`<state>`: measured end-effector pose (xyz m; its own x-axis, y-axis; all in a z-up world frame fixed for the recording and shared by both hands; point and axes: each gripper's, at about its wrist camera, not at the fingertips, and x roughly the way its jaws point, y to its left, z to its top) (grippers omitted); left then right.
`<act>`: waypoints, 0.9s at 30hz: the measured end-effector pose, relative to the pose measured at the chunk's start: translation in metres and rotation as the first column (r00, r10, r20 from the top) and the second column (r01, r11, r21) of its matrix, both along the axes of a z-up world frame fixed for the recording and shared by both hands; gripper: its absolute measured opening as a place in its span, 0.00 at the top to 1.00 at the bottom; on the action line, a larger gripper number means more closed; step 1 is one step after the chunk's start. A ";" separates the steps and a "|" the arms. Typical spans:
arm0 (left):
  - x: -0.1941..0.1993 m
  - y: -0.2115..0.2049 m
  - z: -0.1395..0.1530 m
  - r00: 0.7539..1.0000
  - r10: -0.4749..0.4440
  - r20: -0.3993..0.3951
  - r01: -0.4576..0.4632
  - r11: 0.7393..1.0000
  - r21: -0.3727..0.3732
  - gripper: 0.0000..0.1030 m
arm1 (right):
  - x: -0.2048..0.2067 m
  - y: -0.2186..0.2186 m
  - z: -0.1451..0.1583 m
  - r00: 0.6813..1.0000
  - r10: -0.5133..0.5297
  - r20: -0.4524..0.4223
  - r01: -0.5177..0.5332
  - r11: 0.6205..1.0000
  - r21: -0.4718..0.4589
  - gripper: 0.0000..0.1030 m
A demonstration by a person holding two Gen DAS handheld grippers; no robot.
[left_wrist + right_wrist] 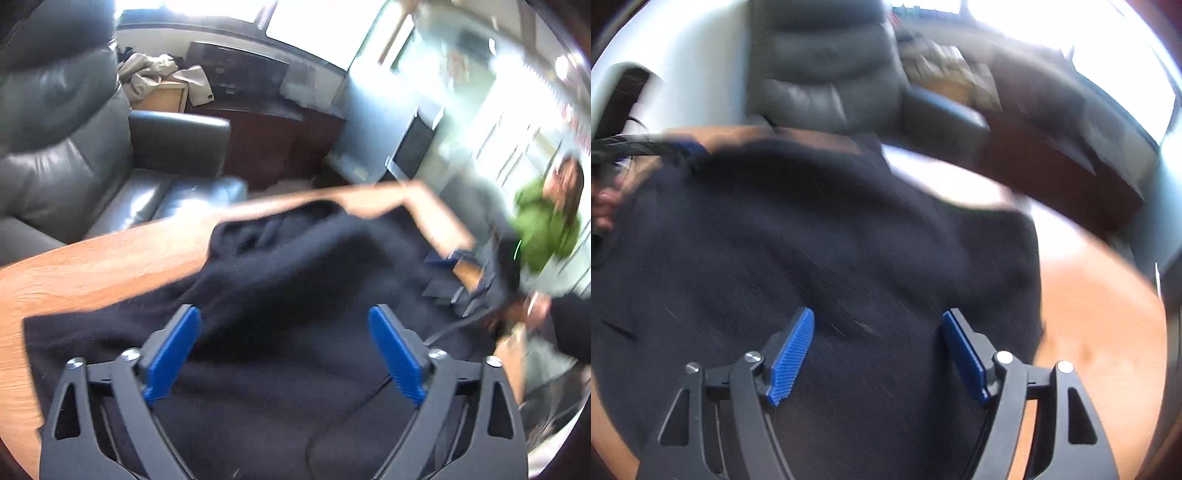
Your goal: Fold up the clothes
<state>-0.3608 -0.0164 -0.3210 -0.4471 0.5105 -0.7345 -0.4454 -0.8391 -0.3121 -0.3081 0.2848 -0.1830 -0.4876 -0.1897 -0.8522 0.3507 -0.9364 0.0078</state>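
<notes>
**Both tools spread above a dark garment on the bench**

The wooden bench carries the work; bare wood shows at its left and far edges in the left wrist view. Behind it stands a grey leather armchair, and a person in green sits off to the right, clear of the job.

The dark garment covers most of the bench, partly bunched, with a raised fold running across its middle. It probably lies this way so that its edges can be reached from both sides.

The left tool hangs over the near part of the cloth with its blue pads wide apart, pinching nothing. The right tool is likewise spread over the garment, empty. Both views are blurred by motion, so finer creases and any contact with the cloth cannot be told. Judging by this, a fresh grasp is being sought.
</notes>
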 end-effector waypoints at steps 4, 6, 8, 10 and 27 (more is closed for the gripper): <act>0.009 -0.023 -0.026 0.993 0.076 0.088 -0.076 0.997 -0.008 0.18 | 0.013 0.023 0.002 0.993 -0.116 0.007 0.116 0.993 -0.012 0.20; 0.030 -0.030 -0.018 0.991 0.090 0.097 -0.095 0.994 0.051 0.13 | 0.019 0.031 0.004 0.986 -0.164 0.007 0.164 0.986 0.002 0.20; 0.056 -0.023 -0.021 0.996 0.053 0.072 -0.054 0.998 0.009 0.09 | 0.031 0.031 0.013 0.987 -0.158 -0.007 0.158 0.987 -0.021 0.20; 0.088 -0.012 -0.022 1.000 0.020 0.020 -0.019 0.997 -0.077 0.08 | 0.050 0.018 0.027 0.996 -0.079 -0.048 0.074 0.992 -0.103 0.21; -0.010 0.000 -0.021 0.997 0.049 0.059 -0.048 0.999 -0.003 0.15 | 0.018 -0.026 -0.007 0.998 0.036 -0.047 -0.043 0.986 -0.159 0.20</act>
